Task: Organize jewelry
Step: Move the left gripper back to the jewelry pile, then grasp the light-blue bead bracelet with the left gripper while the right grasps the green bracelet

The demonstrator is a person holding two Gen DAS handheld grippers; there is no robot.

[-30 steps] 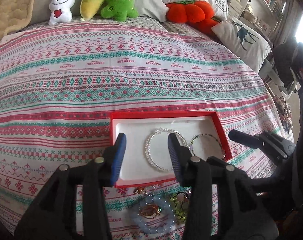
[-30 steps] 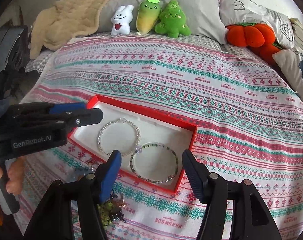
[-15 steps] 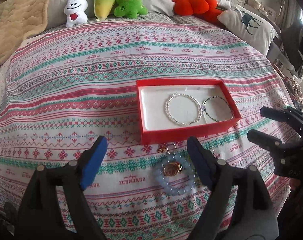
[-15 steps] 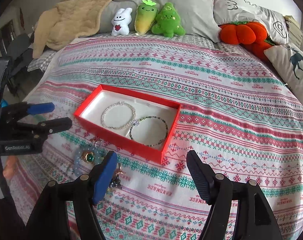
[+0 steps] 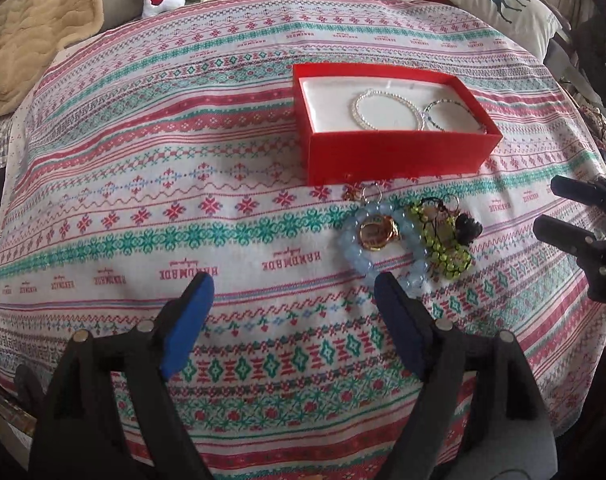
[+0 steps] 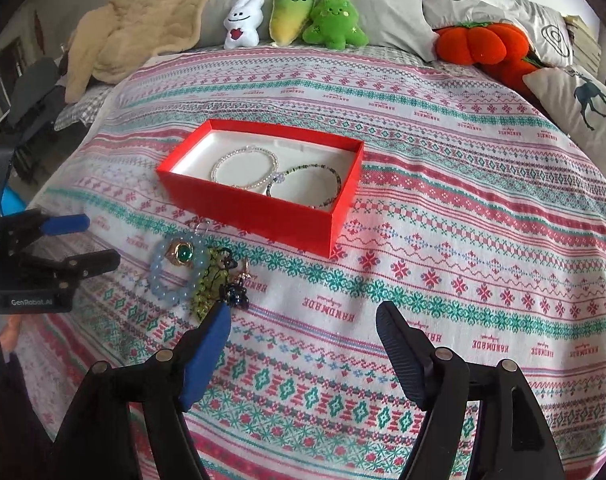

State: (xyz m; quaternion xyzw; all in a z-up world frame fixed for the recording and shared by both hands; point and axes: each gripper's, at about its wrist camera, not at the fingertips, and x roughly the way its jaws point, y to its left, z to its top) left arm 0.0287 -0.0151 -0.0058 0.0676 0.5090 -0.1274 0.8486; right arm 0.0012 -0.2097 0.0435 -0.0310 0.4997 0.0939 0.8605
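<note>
A red box (image 5: pixel 395 160) (image 6: pixel 255 208) lies on the patterned bedspread, holding a white bead bracelet (image 5: pixel 357 110) (image 6: pixel 213 171) and a dark bead bracelet (image 5: pixel 447 101) (image 6: pixel 338 179). In front of it sits a small pile: a pale blue bead bracelet (image 5: pixel 357 256) (image 6: pixel 159 280), a gold ring (image 5: pixel 375 234) (image 6: pixel 183 254), a green bead piece (image 5: pixel 447 256) (image 6: pixel 209 284) and a dark charm (image 5: pixel 467 226) (image 6: pixel 235 298). My left gripper (image 5: pixel 293 286) (image 6: pixel 101 240) is open and empty, left of the pile. My right gripper (image 6: pixel 303 312) (image 5: pixel 547 204) hovers empty to the pile's right, jaws opening.
Plush toys (image 6: pixel 299 16) line the far end of the bed beside an orange pumpkin cushion (image 6: pixel 479 42) and a deer pillow (image 6: pixel 583 100). A beige blanket (image 6: pixel 143 28) is bunched at the far left. The striped bedspread (image 6: pixel 463 216) spreads to the right of the box.
Both grippers have drawn back from over the box toward the near side of the bed. The left jaws spread much wider and the right jaws a little wider. The jewelry has not moved.
</note>
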